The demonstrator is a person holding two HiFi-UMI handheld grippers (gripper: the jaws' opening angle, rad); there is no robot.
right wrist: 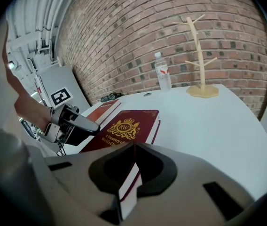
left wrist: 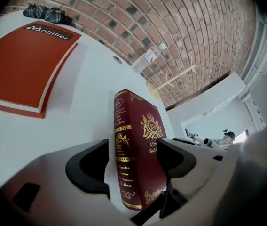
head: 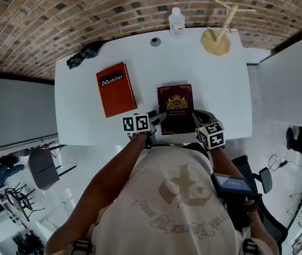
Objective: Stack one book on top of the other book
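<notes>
Left claw (head: 151,116) and right claw (head: 199,116) straddle the maroon book's (head: 175,106) near corners, both spread. Next, pinch and lift it onto the red book (head: 116,89).

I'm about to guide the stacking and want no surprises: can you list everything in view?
table: 1, white, middle of the head view
orange-red book: 1, orange-red, flat on the table's left half
maroon book: 1, maroon with gold print, flat at the near edge, apart from the orange-red book
bottle: 1, clear, upright at the far edge
wooden stand: 1, pale wood, far right corner
dark bundle: 1, black, far left corner; unidentifiable
round fitting: 1, grey, left of the bottle
brick wall: 1, red-brown, behind the table
left gripper: 1, pale with black pads, jaws apart around the maroon book's spine
right gripper: 1, same colours, jaws apart around its near right corner
</notes>
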